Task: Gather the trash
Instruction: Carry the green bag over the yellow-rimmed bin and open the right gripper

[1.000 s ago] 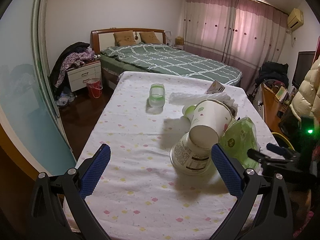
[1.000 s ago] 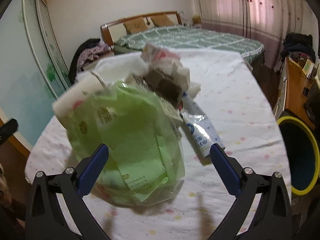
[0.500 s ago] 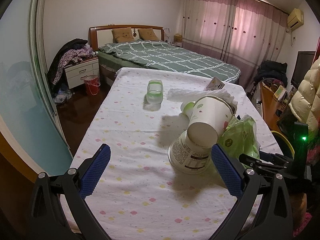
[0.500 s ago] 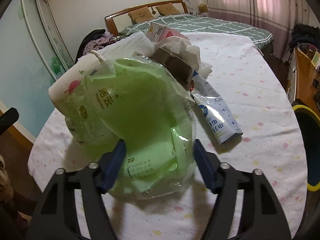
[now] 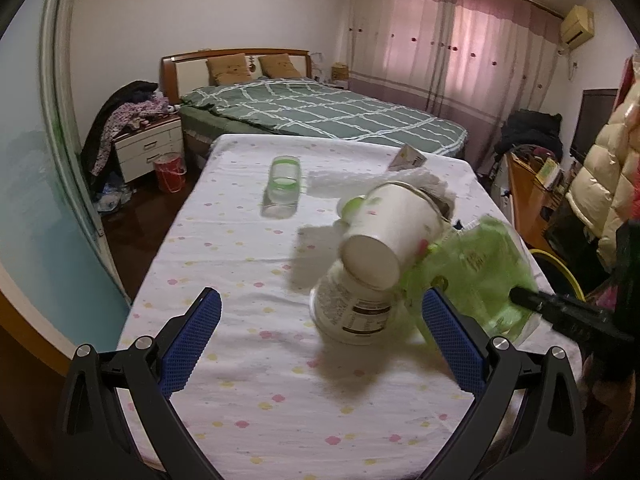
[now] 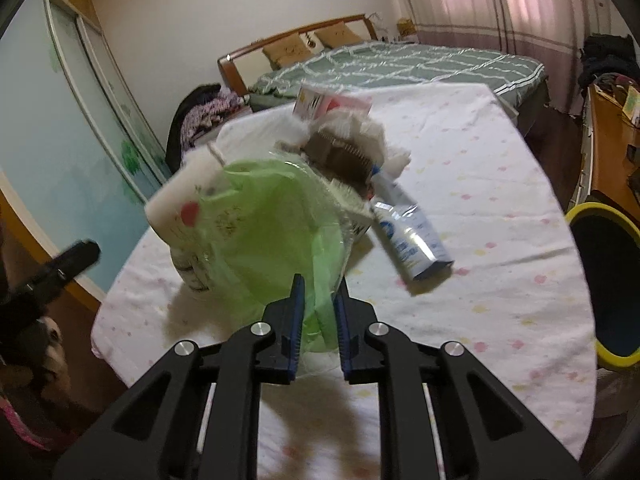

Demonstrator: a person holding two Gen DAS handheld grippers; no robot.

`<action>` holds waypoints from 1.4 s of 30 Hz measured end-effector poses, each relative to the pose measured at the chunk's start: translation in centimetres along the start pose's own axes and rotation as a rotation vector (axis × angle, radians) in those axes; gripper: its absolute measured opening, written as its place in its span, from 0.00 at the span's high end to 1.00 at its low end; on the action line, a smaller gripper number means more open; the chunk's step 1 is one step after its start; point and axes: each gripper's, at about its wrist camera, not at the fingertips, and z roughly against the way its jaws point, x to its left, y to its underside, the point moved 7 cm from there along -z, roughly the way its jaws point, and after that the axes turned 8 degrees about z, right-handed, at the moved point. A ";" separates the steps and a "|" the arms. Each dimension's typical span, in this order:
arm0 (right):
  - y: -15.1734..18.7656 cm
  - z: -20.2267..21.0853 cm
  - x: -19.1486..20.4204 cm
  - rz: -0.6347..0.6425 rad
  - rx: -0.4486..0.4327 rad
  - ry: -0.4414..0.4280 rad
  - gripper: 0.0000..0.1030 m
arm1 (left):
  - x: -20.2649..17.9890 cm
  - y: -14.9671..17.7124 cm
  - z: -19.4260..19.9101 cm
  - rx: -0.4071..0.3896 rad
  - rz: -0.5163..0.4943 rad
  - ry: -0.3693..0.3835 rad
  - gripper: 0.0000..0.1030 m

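With its jaws just closing on the green plastic bag (image 6: 276,240), the right gripper (image 6: 317,300) seemingly pinches it; lift slowly toward the yellow-rimmed bin (image 6: 608,280) at its right.

Glossy translucent green plastic bag (image 6: 272,236); matt paper cup (image 5: 390,232).

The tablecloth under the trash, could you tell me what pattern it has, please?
White tablecloth with small pastel dots in pink, yellow and lilac; clearest in the left wrist view.

Both hand-held grippers look identical: left hand-held gripper (image 5: 316,336) and right hand-held gripper (image 6: 317,312) have matte black arms, silver screws, blue textured pads.
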 end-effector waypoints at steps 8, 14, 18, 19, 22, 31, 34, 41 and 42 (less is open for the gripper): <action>-1.3 4.0 -7.0 -0.135 -0.105 0.101 0.86 | -2.3 0.2 -1.2 0.021 -0.041 0.033 0.04; -0.5 6.1 -14.3 -0.286 -0.160 0.232 0.86 | -4.0 -0.1 -2.4 0.033 -0.065 0.051 0.04; 1.0 7.7 -19.7 -0.381 -0.185 0.372 0.86 | -5.2 -0.1 -3.5 0.048 -0.083 0.057 0.04; 1.5 8.2 -21.2 -0.408 -0.194 0.417 0.86 | -5.5 -0.1 -3.8 0.052 -0.087 0.056 0.04; 2.8 9.2 -24.8 -0.470 -0.200 0.515 0.86 | -5.9 -0.4 -4.7 0.055 -0.092 0.047 0.04; 6.5 7.0 -30.2 -0.546 -0.089 0.632 0.84 | -7.1 -1.3 -6.8 0.069 -0.106 0.043 0.04; 6.9 6.1 -30.7 -0.539 -0.059 0.642 0.66 | -7.4 -1.6 -7.2 0.068 -0.118 0.051 0.04; 6.3 5.3 -30.4 -0.515 -0.046 0.654 0.51 | -7.2 -2.9 -8.4 0.078 -0.131 0.057 0.04; 6.2 5.3 -30.0 -0.511 -0.044 0.655 0.50 | -7.2 -3.1 -8.6 0.080 -0.135 0.064 0.04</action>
